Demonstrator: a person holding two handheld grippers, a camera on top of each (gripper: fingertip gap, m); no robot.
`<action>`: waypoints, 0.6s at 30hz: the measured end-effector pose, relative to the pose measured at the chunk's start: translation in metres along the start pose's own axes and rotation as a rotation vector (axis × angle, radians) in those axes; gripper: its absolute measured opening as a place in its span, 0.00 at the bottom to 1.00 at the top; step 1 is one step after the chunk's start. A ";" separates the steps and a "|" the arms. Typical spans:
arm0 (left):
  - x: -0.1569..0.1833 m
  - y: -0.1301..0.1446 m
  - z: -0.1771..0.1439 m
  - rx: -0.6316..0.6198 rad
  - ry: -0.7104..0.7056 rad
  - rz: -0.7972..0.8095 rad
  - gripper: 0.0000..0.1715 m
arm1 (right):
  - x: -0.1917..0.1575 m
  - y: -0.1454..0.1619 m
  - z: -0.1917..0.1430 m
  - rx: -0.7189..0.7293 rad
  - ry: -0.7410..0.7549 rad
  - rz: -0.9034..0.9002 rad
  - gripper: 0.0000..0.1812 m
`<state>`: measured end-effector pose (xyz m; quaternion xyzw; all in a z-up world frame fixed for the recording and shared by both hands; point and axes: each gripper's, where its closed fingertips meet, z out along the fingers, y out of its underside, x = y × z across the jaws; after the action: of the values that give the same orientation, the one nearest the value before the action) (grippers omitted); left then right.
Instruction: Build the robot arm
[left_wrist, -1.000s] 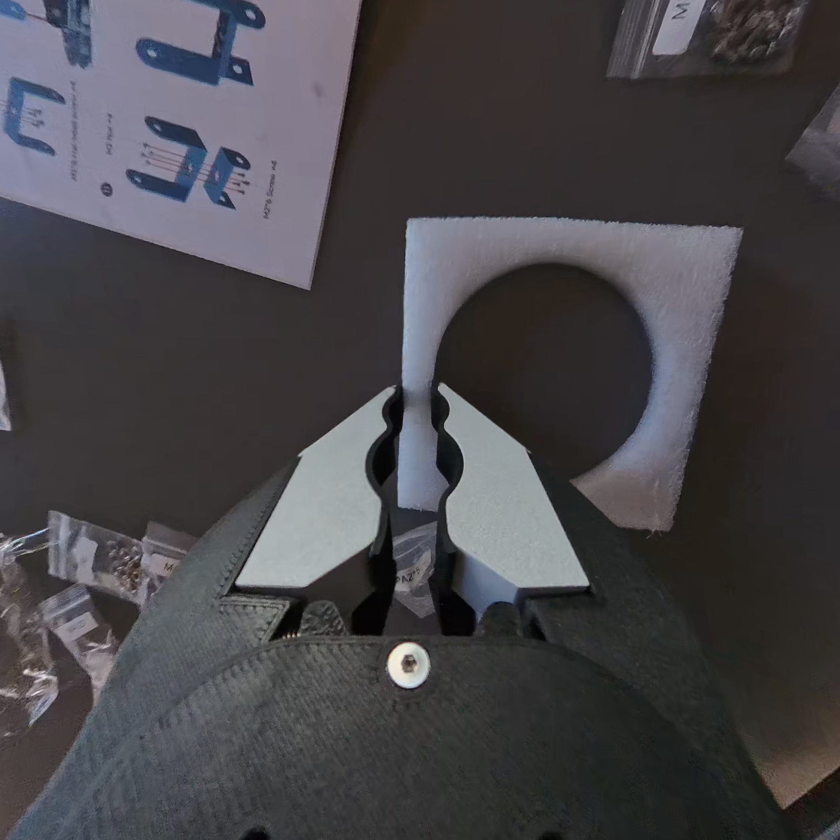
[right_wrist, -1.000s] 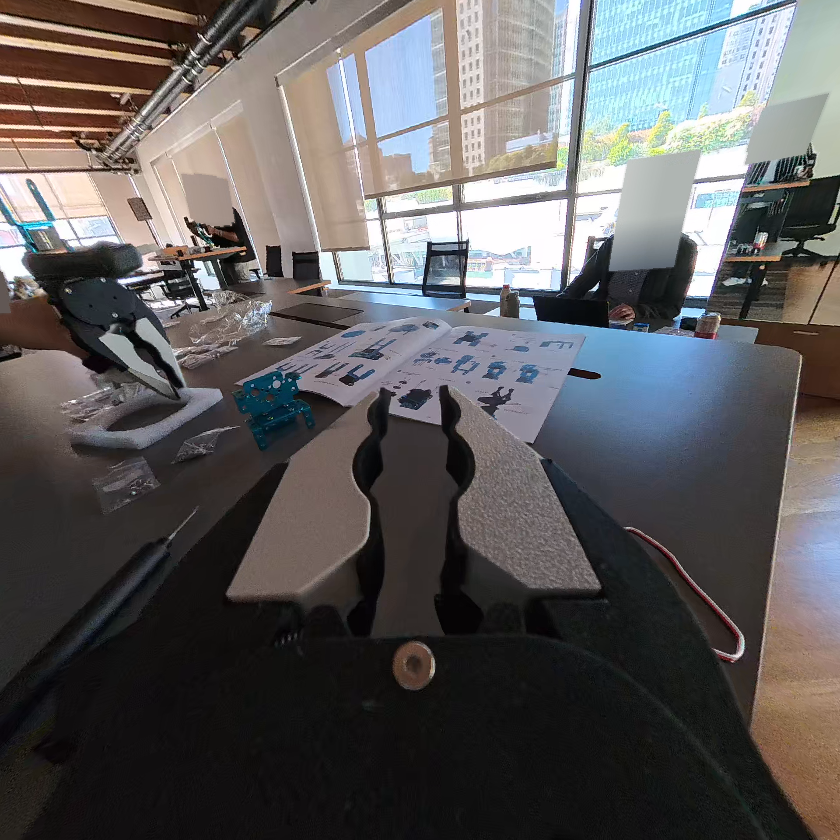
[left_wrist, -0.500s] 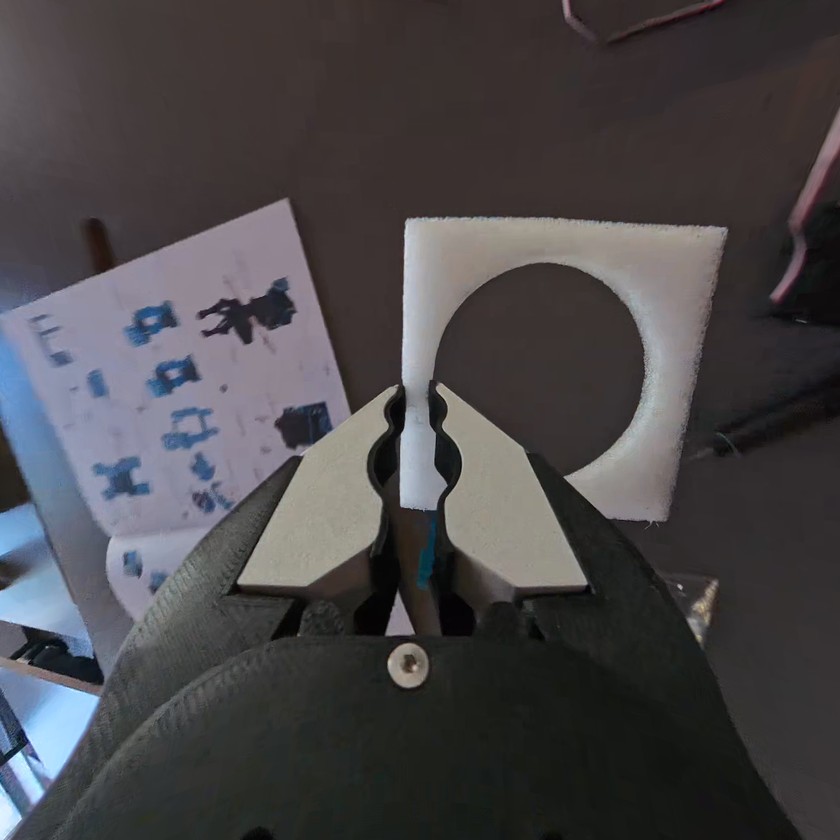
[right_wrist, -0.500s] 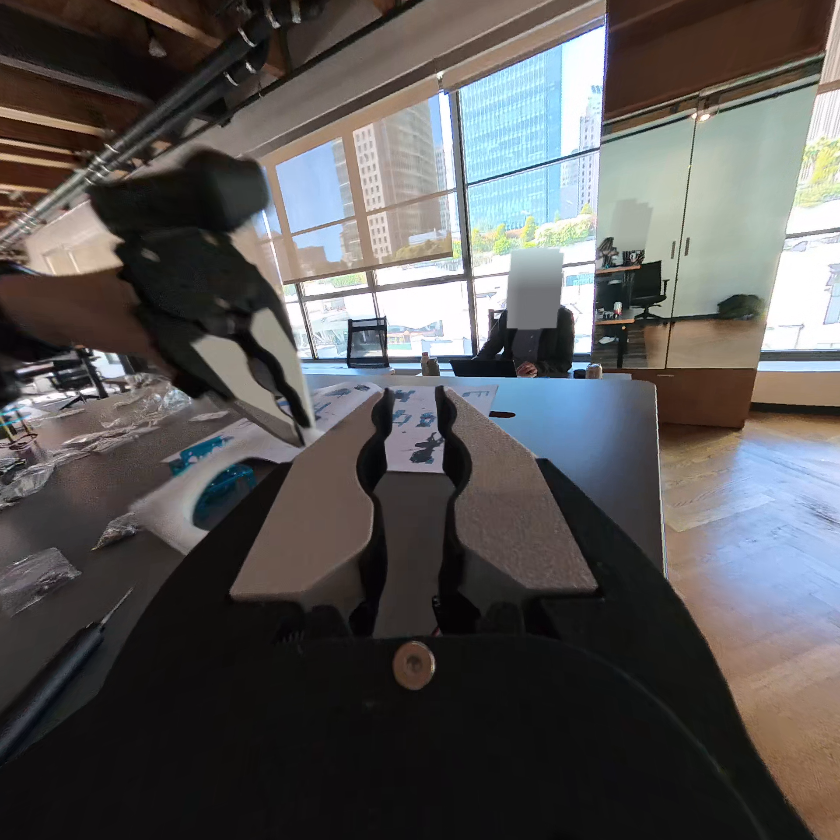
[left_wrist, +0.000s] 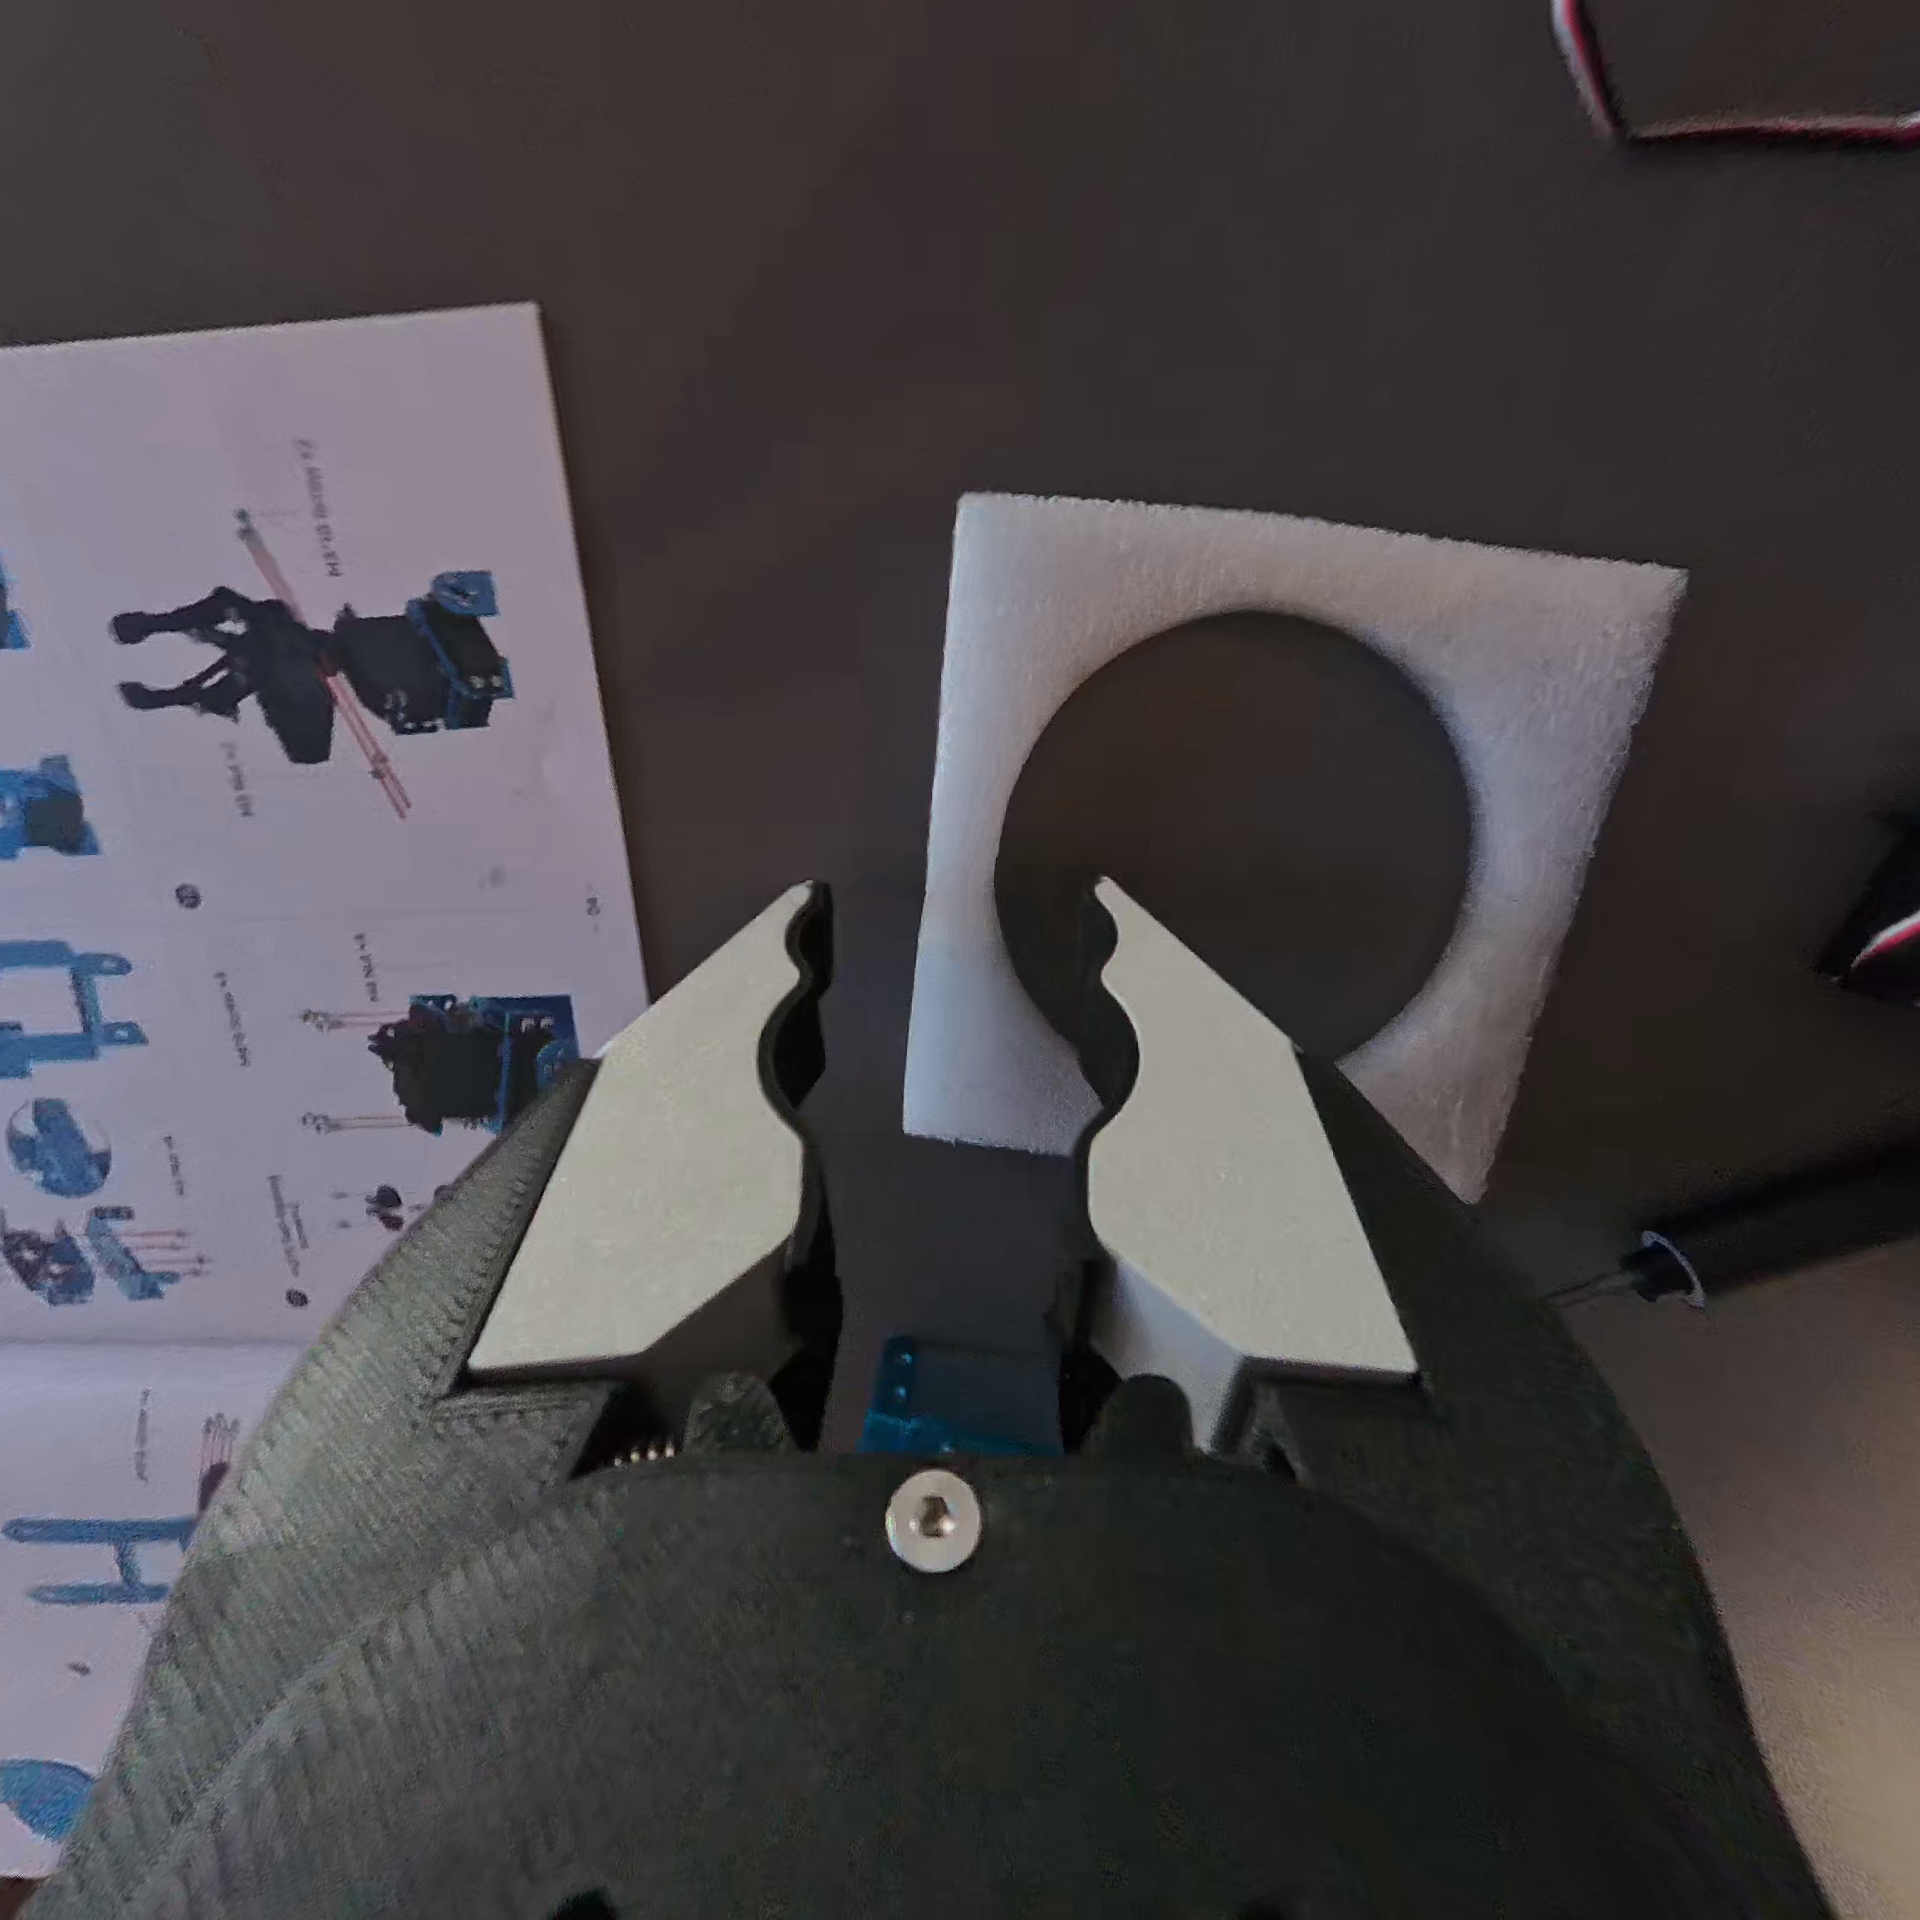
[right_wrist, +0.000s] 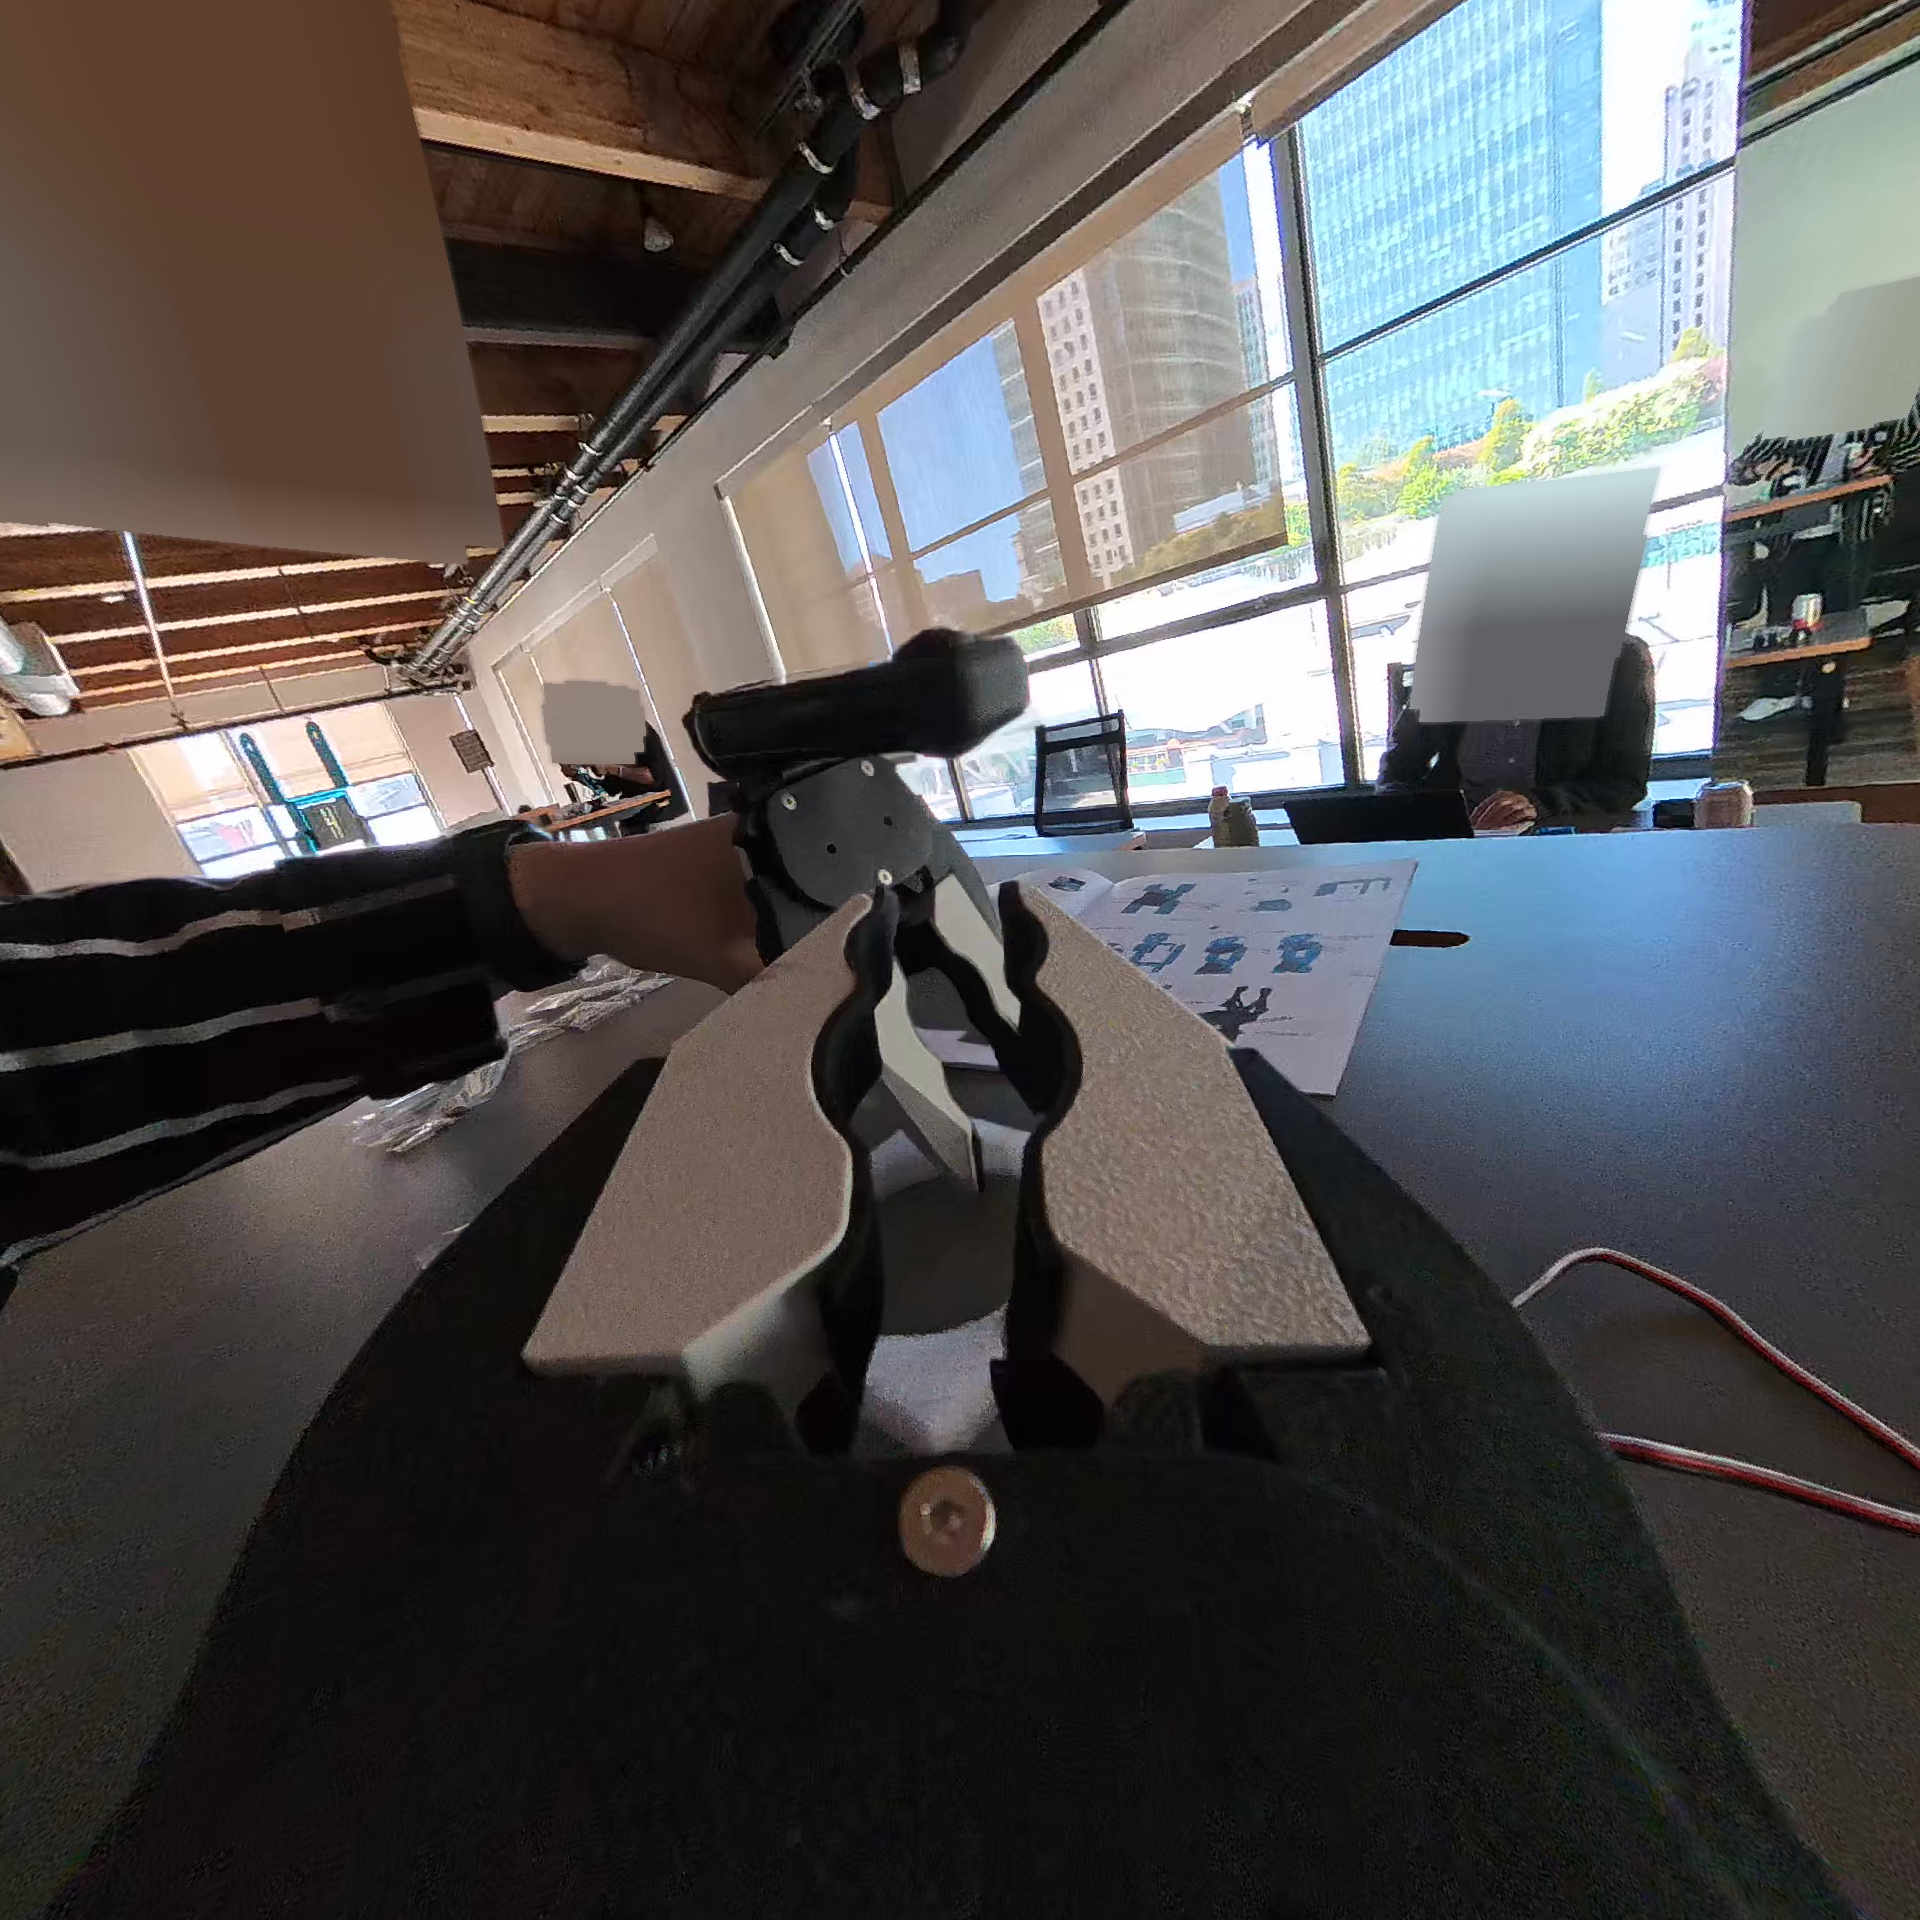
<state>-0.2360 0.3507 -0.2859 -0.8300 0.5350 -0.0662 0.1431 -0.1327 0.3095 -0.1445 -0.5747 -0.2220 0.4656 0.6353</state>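
A white foam square (left_wrist: 1507, 727) with a round hole lies flat on the dark table (left_wrist: 1143, 260). My left gripper (left_wrist: 961, 888) is open above it. The foam's left strip lies between the fingers and touches neither. A blue metal part (left_wrist: 956, 1403) shows low between the fingers, mostly hidden. My right gripper (right_wrist: 948, 899) is open and empty, low over the table. It points at the left gripper (right_wrist: 862, 831), which a hand in a striped sleeve (right_wrist: 208, 997) holds. A bit of the foam (right_wrist: 935, 1392) shows between the right fingers.
An open instruction booklet (left_wrist: 312, 831) lies left of the foam and shows in the right wrist view (right_wrist: 1247, 935). A red and white wire (right_wrist: 1714, 1382) lies to the right. A black screwdriver (left_wrist: 1766, 1236) lies near the foam's right corner. Small plastic bags (right_wrist: 447, 1101) lie under the sleeve. People sit at far desks. Tip to tip, the grippers are about 20 cm apart. From my left tips it is roughly 15 cm to the black screwdriver (left_wrist: 1766, 1236); from my right, 20 cm.
My left gripper carried the foam past the booklet, then opened and let go of it; the foam now lies on the table. My right gripper swung round to face the left one.
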 end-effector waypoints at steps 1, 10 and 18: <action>0.000 -0.002 -0.007 0.037 -0.014 -0.019 0.27 | -0.002 0.000 0.000 0.000 -0.006 -0.007 0.11; 0.029 0.014 -0.137 0.859 -0.219 -0.527 0.20 | 0.005 0.055 0.013 -0.347 0.079 -0.177 0.09; 0.058 0.075 -0.196 1.083 -0.393 -0.659 0.26 | 0.010 0.051 0.012 -0.329 0.118 -0.179 0.00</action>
<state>-0.3286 0.2367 -0.1251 -0.7575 0.1083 -0.2134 0.6074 -0.1545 0.3194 -0.1918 -0.6749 -0.3077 0.3302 0.5838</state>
